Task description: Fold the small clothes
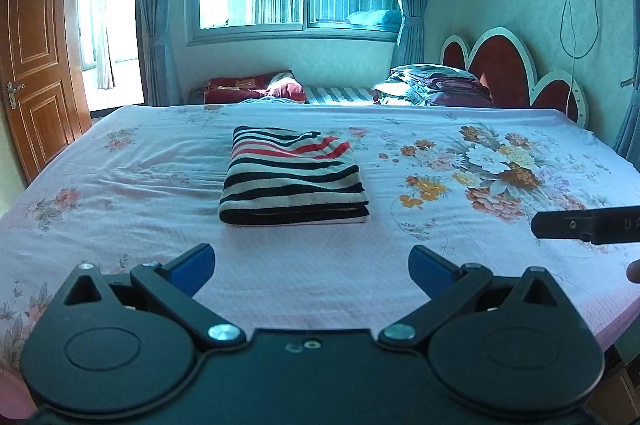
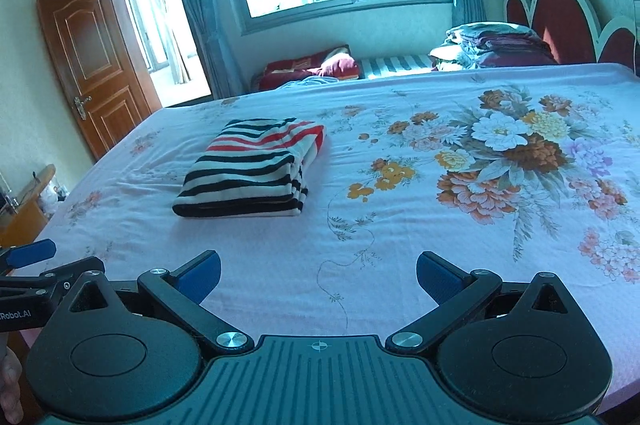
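Observation:
A small striped garment (image 1: 294,181), black, white and red, lies folded in a neat rectangle on the pink floral bed sheet (image 1: 120,193). It also shows in the right wrist view (image 2: 252,173), ahead and to the left. My left gripper (image 1: 312,267) is open and empty, held above the sheet short of the garment's near edge. My right gripper (image 2: 318,275) is open and empty, to the right of the garment and back from it. A finger of the right gripper shows at the right edge of the left wrist view (image 1: 580,225). The left gripper's blue fingertip (image 2: 32,251) shows at the left edge of the right wrist view.
A stack of folded bedding (image 1: 436,85) lies at the far right by the red headboard (image 1: 504,69). A red blanket (image 1: 256,87) lies on a second bed under the window. A wooden door (image 1: 36,65) stands open at the left. A large flower print (image 2: 516,153) covers the sheet's right side.

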